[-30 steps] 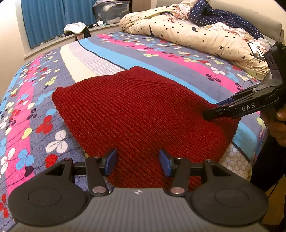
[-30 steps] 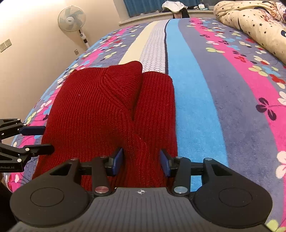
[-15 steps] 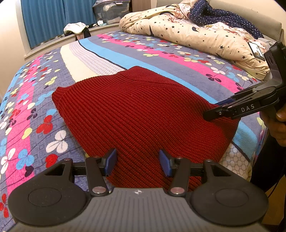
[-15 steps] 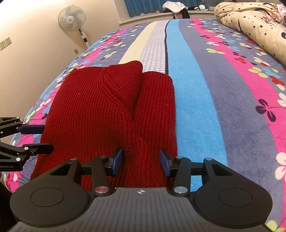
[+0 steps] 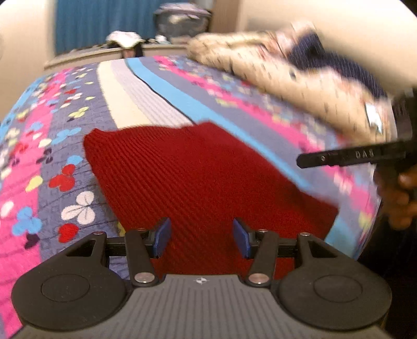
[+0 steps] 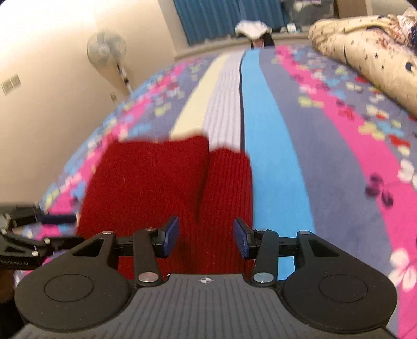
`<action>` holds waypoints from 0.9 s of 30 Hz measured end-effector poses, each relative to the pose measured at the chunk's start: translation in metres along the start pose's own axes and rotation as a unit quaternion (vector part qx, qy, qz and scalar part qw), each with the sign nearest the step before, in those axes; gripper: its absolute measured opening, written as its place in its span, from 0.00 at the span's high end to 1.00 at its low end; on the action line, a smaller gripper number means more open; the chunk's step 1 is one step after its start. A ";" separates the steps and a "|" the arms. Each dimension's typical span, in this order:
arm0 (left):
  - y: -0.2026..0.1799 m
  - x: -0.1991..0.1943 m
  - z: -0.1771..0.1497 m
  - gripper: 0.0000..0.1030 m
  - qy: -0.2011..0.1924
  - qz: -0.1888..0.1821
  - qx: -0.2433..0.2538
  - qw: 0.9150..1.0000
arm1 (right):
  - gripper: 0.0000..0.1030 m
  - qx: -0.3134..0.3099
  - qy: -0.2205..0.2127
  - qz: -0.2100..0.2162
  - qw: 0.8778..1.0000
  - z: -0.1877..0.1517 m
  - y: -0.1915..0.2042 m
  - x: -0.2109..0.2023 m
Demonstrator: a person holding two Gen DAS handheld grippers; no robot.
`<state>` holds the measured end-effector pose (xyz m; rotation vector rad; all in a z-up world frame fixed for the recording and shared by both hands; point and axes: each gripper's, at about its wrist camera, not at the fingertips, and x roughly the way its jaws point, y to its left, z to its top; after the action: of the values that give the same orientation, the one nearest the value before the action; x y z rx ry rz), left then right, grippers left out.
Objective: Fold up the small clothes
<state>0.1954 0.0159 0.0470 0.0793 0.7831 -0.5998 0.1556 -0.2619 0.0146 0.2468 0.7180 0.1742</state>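
A dark red knitted garment (image 5: 198, 169) lies folded and flat on the flowered bedspread (image 5: 31, 161). In the right wrist view its folded sleeves (image 6: 226, 180) lie side by side on top. My left gripper (image 5: 201, 234) hovers over the garment's near edge, open, its blue pads clear of the knit. My right gripper (image 6: 206, 236) is also open above the near end of the sleeves, nothing pressed between its pads. From the left wrist view the right gripper (image 5: 302, 160) hangs in the air beyond the garment's right corner, held by a hand (image 5: 401, 193). The left gripper (image 6: 67, 229) shows at the left edge.
A star-patterned duvet (image 5: 299, 86) is heaped at the far right of the bed. A standing fan (image 6: 106, 49) is by the left wall. Blue curtains (image 6: 229, 18) and a small pile of clothes (image 6: 251, 27) sit behind the bed. The bed's near edge drops off beside the hand.
Both grippers have risen off the garment, and both views are now blurred. The right gripper's fingers, earlier resting at the garment's right corner, now float above the bedspread. The left view has rolled.
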 end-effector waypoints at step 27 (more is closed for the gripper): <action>0.119 0.091 0.005 0.09 0.049 -0.072 -0.374 0.923 | 0.39 0.150 0.136 0.112 0.973 0.034 -0.070 0.151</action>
<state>0.3122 0.0703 -0.0295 -0.6616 1.0777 -0.4032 0.2947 -0.2980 -0.0752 0.6029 0.9892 0.3188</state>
